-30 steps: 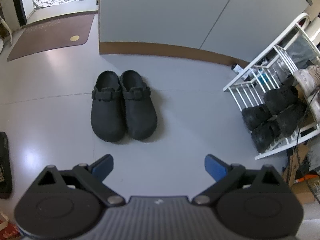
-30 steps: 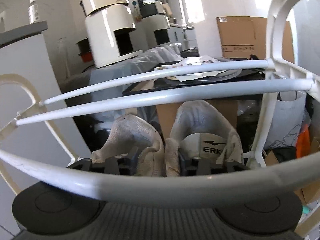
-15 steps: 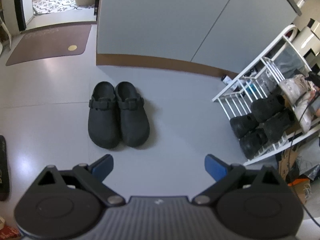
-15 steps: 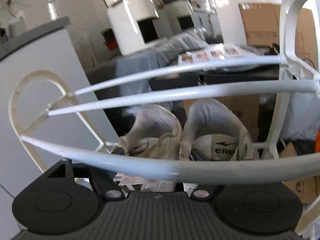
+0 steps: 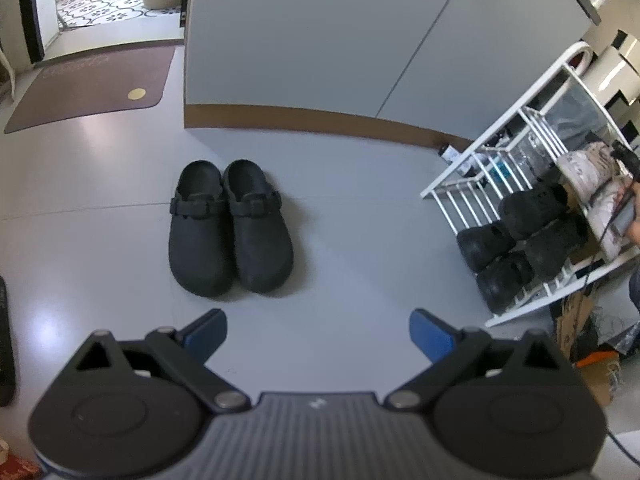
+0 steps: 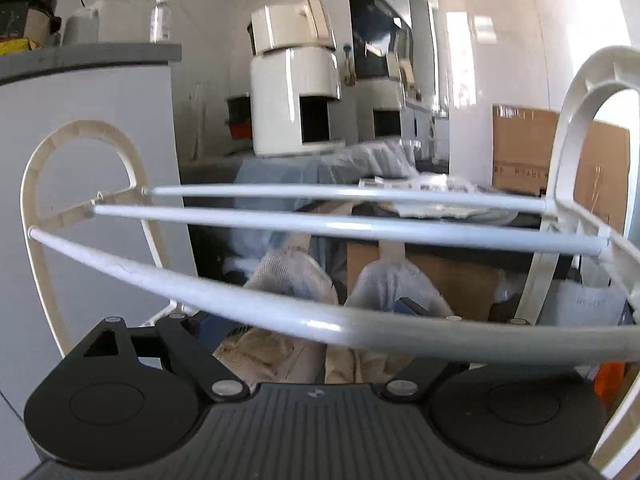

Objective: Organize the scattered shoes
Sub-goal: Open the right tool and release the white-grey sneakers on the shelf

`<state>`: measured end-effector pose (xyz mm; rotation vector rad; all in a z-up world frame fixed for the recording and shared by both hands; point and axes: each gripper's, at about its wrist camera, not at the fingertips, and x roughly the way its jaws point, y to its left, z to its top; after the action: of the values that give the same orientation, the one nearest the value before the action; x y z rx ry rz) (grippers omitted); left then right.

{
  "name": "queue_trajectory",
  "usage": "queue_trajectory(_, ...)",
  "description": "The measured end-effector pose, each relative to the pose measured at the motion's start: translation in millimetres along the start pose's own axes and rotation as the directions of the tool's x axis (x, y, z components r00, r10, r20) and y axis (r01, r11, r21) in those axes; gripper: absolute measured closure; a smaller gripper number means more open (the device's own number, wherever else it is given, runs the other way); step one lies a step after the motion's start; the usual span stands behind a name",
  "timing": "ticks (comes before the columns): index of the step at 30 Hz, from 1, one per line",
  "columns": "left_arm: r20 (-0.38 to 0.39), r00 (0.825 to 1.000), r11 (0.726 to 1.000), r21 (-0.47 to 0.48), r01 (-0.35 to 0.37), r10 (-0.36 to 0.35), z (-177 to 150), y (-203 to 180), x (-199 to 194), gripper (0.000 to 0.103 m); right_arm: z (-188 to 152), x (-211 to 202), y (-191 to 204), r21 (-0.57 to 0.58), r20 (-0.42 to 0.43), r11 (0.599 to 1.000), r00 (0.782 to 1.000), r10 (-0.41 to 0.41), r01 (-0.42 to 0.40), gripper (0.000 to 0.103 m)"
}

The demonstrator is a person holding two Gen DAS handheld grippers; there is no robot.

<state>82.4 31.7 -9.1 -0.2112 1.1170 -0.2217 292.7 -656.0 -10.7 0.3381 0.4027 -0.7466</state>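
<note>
I am letting go of the white sneakers (image 6: 344,304) on the shoe rack (image 6: 320,224), and the way to do this well is to be backing the right gripper (image 6: 316,320) straight out along the line the shoes point, keeping low under the front rail so nothing hooks a heel or a lace. Its jaws have just been opening and are now standing wide — the blue pads are sitting outside the two heels with the pair between them, and I am not seeing them press on either shoe. The nearest rail is crossing right in front of the fingers, so I am judging that any lift before clearing it would knock the rack.

The left gripper (image 5: 316,332) is hanging over the grey floor (image 5: 360,272), spread wide with nothing in it. The black clogs (image 5: 230,226) are lying side by side, touching, toes toward me, ahead of the pads and a little to the picture's left — near, but clearly apart from them. Off to the right the same rack is already carrying dark shoes (image 5: 520,236) on its lower rails, with the sneakers above. A dark sole (image 5: 5,340) is showing at the far left edge, so I am reckoning more is left to tidy.
</note>
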Motion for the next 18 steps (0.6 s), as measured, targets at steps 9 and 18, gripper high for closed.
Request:
queue_trajectory(9, 0.01, 1.0, 1.0, -0.011, 0.019, -0.018, -5, -2, -9, 0.004, 0, -32, 0, 0.026, -0.163, 0.999, 0.986, -0.021, 0.026, 0.01)
queue_trajectory(18, 0.035, 0.998, 0.999, 0.007, 0.046, -0.046, -7, -2, -26, 0.004, 31, -79, -6, 0.021, -0.377, 0.992, 0.92, -0.109, 0.126, 0.01)
